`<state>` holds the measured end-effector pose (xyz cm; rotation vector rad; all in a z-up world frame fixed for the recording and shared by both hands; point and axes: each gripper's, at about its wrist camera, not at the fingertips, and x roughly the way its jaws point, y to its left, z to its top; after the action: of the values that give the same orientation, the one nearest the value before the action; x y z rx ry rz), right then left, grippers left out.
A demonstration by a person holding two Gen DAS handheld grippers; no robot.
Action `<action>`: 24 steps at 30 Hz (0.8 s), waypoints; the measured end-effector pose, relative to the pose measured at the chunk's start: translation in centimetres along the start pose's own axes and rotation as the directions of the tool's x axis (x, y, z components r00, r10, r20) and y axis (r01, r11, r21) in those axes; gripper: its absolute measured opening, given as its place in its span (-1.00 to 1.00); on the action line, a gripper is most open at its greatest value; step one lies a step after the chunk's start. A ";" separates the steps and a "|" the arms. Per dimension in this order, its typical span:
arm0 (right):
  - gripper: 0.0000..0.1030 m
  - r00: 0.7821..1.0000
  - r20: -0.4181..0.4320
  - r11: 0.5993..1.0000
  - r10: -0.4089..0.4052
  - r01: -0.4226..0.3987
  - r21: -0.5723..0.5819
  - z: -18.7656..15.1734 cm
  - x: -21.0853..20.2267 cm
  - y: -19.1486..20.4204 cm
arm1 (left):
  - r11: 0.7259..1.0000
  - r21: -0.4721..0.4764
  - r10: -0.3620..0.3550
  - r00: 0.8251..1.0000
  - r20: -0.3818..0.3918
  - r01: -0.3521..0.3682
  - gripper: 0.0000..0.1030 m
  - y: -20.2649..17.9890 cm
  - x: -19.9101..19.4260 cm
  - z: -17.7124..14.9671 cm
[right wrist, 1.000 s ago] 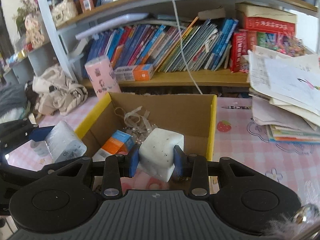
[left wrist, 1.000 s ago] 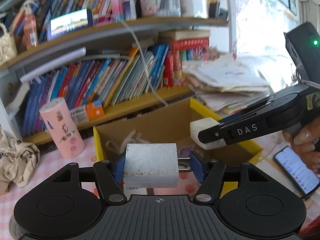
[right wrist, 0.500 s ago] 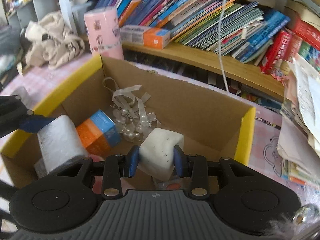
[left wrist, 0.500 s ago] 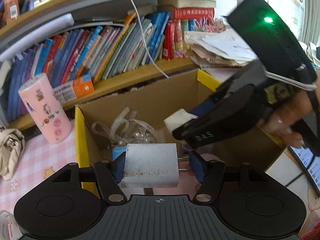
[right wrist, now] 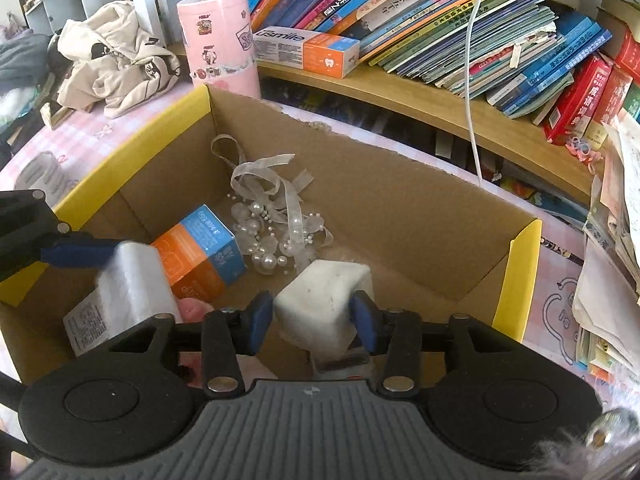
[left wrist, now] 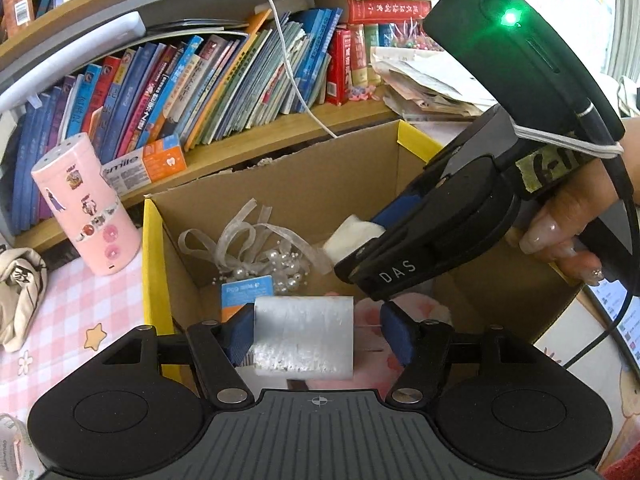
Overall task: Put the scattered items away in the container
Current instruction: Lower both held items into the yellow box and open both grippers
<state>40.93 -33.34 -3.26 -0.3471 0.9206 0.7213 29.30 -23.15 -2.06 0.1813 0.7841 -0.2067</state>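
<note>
Both grippers reach down into the cardboard box (left wrist: 152, 248) with the yellow rim. My left gripper (left wrist: 316, 336) has its jaws opening. A grey-white foam block (left wrist: 304, 332) sits between them, against the left pad, with a gap at the right pad. My right gripper (right wrist: 312, 318) is opening too, and a white speckled cube (right wrist: 320, 300) stands loose between its blue pads. The left wrist view shows the right gripper (left wrist: 420, 248) from the side, a hand behind it. On the box floor (right wrist: 400, 264) lie an orange and blue carton (right wrist: 200, 256) and a pearl ribbon (right wrist: 272, 220).
A pink cylinder (right wrist: 218, 40) and a beige cloth (right wrist: 116, 56) sit left of the box. A toothpaste box (right wrist: 308, 50) and leaning books (right wrist: 440, 20) fill the shelf behind. Loose papers (left wrist: 432, 80) pile up at the right, and a phone (left wrist: 628, 320) lies by the box.
Both grippers came forward and down into the box. Each pair of jaws has widened, so the foam block and the white cube are no longer squeezed.
</note>
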 end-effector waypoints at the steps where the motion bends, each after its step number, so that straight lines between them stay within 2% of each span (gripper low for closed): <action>1: 0.04 1.000 0.007 1.000 0.000 0.000 0.002 0.0 -0.1 0.0 | 1.000 0.002 0.001 1.000 0.005 -0.001 0.49 0.0 -0.1 0.0; 2: 0.22 1.000 0.014 1.000 0.001 -0.001 0.004 0.0 -0.3 0.0 | 1.000 0.004 0.002 1.000 0.011 -0.002 0.56 -0.1 -0.3 0.0; 3: 0.30 1.000 0.025 1.000 0.001 -0.002 0.007 0.0 -0.5 0.0 | 1.000 0.006 0.002 1.000 0.016 -0.002 0.57 -0.2 -0.4 0.1; 7: 0.34 0.998 0.067 0.999 0.008 -0.011 0.039 -0.4 -1.4 0.0 | 1.000 0.029 0.004 0.999 0.032 -0.005 0.64 -0.8 -1.1 0.0; 9: 0.47 0.996 0.091 0.998 0.003 -0.008 0.057 -0.6 -2.1 0.1 | 0.999 0.036 0.011 0.999 0.041 -0.012 0.67 -1.0 -1.6 -0.1; 17: 0.49 0.983 0.181 0.990 -0.038 0.012 0.143 -2.1 -5.3 0.1 | 0.998 -0.008 0.064 0.989 0.135 -0.063 0.82 -0.8 -4.5 -0.2; 24: 0.54 0.974 0.219 0.985 -0.061 0.023 0.168 -3.5 -7.6 0.6 | 0.996 -0.036 0.089 0.980 0.176 -0.084 0.84 -0.8 -6.7 -0.8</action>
<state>35.34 -38.02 0.99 -0.1349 0.7506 0.6263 23.94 -22.93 2.17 0.1670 0.6005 -0.1272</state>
